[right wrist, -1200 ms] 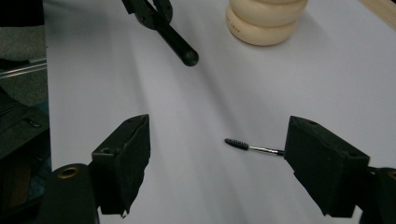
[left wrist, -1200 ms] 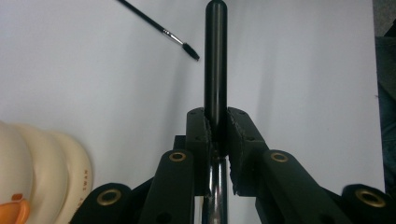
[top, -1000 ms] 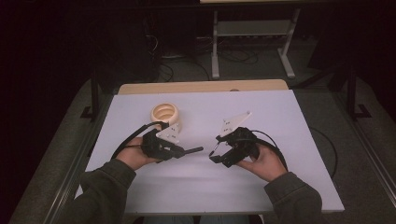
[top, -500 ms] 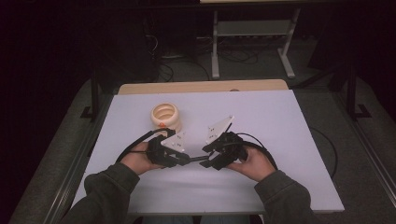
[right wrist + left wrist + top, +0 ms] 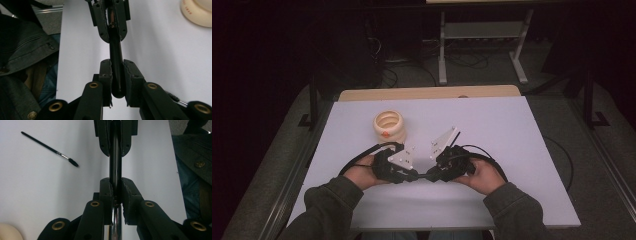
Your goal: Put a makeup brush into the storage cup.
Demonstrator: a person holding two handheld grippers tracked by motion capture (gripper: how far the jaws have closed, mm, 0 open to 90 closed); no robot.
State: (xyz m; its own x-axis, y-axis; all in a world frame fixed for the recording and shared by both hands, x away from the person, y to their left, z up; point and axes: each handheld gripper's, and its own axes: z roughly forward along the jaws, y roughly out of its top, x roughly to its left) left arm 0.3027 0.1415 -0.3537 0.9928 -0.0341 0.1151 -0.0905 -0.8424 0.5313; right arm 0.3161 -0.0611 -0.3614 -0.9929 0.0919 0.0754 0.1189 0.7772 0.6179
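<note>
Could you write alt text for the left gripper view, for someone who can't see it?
Two grippers face each other, both shut on one black tube: the left gripper below, the right gripper above. A thin black brush lies on the white table.

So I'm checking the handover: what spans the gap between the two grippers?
A black tube bridges it, clamped by the left gripper at one end and the right gripper at the other, as both gripper views show. Only white table lies beneath.
</note>
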